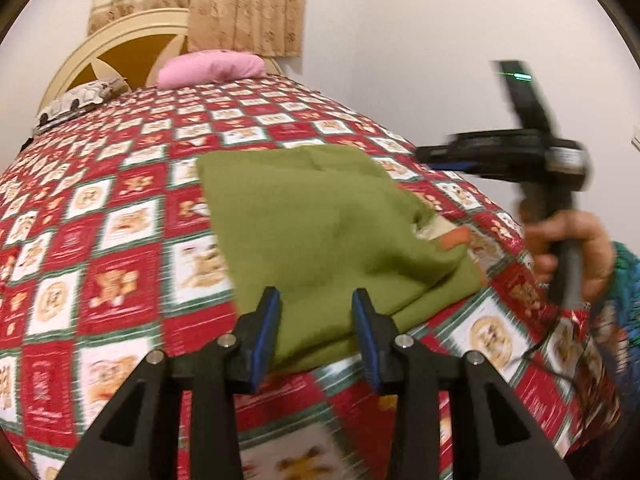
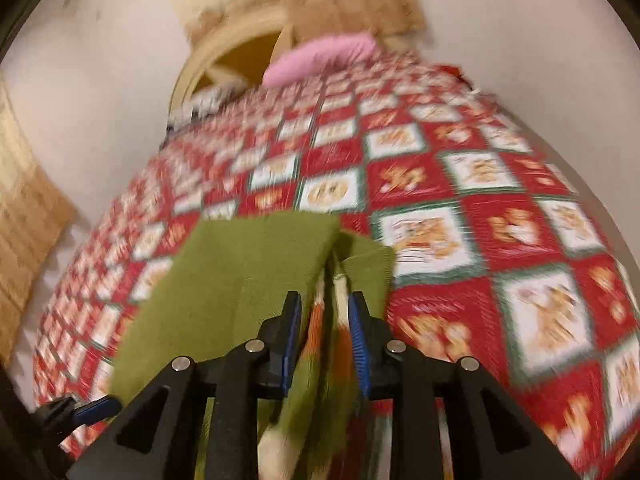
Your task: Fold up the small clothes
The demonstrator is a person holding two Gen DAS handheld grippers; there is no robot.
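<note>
At the bottom of the left wrist view, my left gripper (image 1: 316, 300) stands with its black, blue-padded fingers (image 1: 267, 320) parted, nothing pinched; the near hem of the folded olive-green knit garment (image 1: 320, 220) shows in the gap beyond them, and the pads do not press on it. At the bottom of the right wrist view, my right gripper (image 2: 325, 304) is likewise spread, its blue pads clear of the cloth, while the garment's loose edge (image 2: 332, 344), striped orange and cream inside, hangs blurred between the two fingers (image 2: 291, 320).

The garment lies at centre frame in both views, flat on the red, white and green checked quilt with gingerbread motifs (image 1: 120, 240), its upper layer folded over and an orange-and-cream patch peeking out at its right side.

At the right edge of the left wrist view, my right hand (image 1: 568, 248) in a teal patterned sleeve (image 1: 624, 280) wraps the black handle of the other tool, raised above the quilt. In the lower left corner of the right wrist view, the tip of my left gripper shows.

Farther off, toward the top of the frame, a pink pillow (image 1: 212, 68) and a white patterned pillow (image 1: 80, 100) rest against a cream arched headboard (image 1: 132, 40), with beige embroidered curtains (image 1: 240, 4) and a plain white wall (image 1: 420, 40) behind.
</note>
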